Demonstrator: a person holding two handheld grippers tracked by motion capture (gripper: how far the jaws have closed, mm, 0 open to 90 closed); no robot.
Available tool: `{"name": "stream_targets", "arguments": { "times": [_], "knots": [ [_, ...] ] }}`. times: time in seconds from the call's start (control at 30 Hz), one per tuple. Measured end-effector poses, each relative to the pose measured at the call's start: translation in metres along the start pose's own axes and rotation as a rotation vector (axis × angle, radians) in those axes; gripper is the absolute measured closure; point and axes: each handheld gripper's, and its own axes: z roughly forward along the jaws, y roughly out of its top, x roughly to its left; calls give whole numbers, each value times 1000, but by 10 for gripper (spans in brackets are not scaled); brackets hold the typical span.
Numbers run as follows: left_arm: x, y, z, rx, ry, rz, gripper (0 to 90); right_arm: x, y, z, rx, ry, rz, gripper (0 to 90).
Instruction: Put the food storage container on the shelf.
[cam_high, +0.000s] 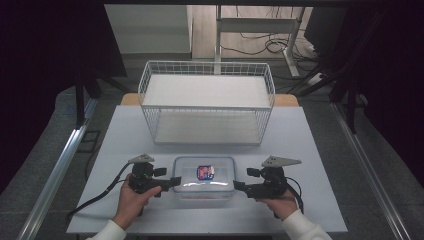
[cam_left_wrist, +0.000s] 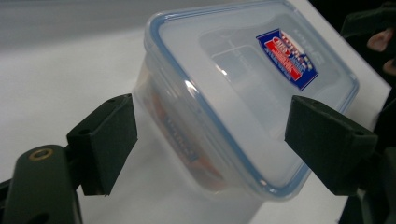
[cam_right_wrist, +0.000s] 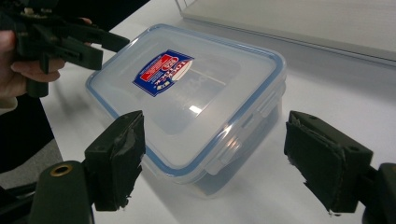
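A clear plastic food container (cam_high: 204, 176) with a blue-rimmed lid and a red-and-blue label (cam_high: 205, 172) sits at the near edge of a white table (cam_high: 125, 130), flanked by two hand-held grippers. The left gripper (cam_high: 172, 182) reaches the box's left end with its jaws spread wide on either side of that end, pinching nothing; in the left gripper view the box (cam_left_wrist: 243, 93) lies between the two black pads (cam_left_wrist: 105, 142). The right gripper (cam_high: 240, 187) hovers just beside the right end, its jaws likewise apart and empty, the container (cam_right_wrist: 187, 100) close ahead of them. A white wire basket (cam_high: 206, 102) stands farther back on the table, well apart from the box
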Motion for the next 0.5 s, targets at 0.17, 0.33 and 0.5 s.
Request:
{"name": "stream_targets", "arguments": {
  "times": [0.17,0.33,0.5],
  "knots": [
    [3,-1,6,46,-39,-41,146,2,-1,1,13,-9,-12,206],
    [5,-1,10,52,-70,-64,145,1,-1,1,14,-16,-7,206],
    [8,-1,16,76,-142,-99,145,0,-1,3,19,-16,-3,206]
  ]
}}
